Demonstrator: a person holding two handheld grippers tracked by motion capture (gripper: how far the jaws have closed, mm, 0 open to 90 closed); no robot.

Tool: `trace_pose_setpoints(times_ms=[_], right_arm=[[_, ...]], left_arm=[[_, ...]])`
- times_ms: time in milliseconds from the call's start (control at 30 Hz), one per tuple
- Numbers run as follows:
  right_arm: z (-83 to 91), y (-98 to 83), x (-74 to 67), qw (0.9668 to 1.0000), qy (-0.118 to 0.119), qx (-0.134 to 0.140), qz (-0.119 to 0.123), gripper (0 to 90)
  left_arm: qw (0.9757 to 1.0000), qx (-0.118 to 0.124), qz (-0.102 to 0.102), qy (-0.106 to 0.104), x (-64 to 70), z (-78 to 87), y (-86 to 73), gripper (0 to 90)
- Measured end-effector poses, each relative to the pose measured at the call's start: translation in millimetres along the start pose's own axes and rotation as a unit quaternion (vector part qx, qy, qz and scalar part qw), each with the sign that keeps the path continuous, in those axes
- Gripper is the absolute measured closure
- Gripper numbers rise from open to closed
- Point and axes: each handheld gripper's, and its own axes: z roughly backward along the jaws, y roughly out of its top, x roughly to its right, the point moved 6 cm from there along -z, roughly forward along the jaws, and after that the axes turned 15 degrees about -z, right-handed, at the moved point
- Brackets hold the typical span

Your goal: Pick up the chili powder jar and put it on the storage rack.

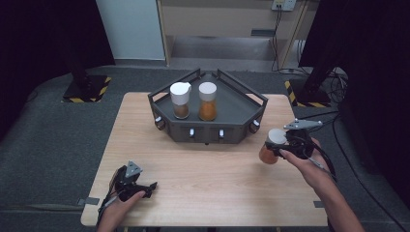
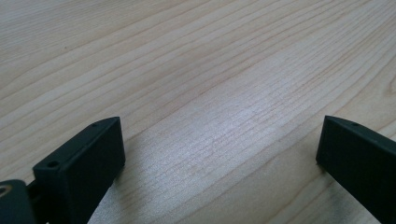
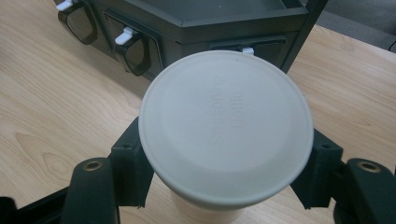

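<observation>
A seasoning bottle (image 1: 267, 153) with a white round lid and orange contents hangs just above the table's right side, tilted. My right gripper (image 1: 279, 145) is shut on it below the lid. In the right gripper view the bottle's lid (image 3: 225, 126) faces the camera, with the right gripper (image 3: 225, 179) and its black jaws pressed against both sides of the neck. My left gripper (image 1: 151, 187) rests low over the table's front left. Its jaws stand wide apart in the left gripper view, and the left gripper (image 2: 219, 154) has only bare wood between them.
A black corner rack (image 1: 208, 131) stands at the table's far middle, close behind the held bottle (image 3: 210, 23). It holds a brown-filled bottle (image 1: 180, 100) and an orange-filled bottle (image 1: 208, 101), both white-lidded. The wooden table (image 1: 212, 169) has dark floor around it.
</observation>
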Motion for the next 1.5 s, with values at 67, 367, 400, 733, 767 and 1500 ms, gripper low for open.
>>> trace_pose_setpoints(times_ms=[67,367,400,733,767,1500], right_arm=[[1.3,1.8,0.4,1.0000,0.002,-0.001,-0.001,33.9],[6.1,9.0,-1.5,1.0000,0.005,-0.004,0.002,34.0],[6.7,9.8,-1.3,1.0000,0.006,-0.003,0.003,34.0],[13.2,17.5,-3.0,0.9999,0.006,-0.004,0.008,33.9],[13.8,18.3,-3.0,0.9999,0.006,-0.004,0.008,34.0],[25.1,40.9,-12.5,0.9998,0.009,0.004,0.020,34.0]], left_arm=[[1.0000,0.000,0.000,0.000,0.0,0.0,0.0,0.0],[1.0000,0.000,0.000,0.000,-0.1,0.0,0.0,0.0],[1.0000,0.000,0.000,0.000,-0.1,0.0,0.0,0.0],[1.0000,0.000,0.000,0.000,-0.1,0.0,0.0,0.0],[1.0000,0.000,0.000,0.000,-0.1,0.0,0.0,0.0],[1.0000,0.000,0.000,0.000,-0.1,0.0,0.0,0.0]])
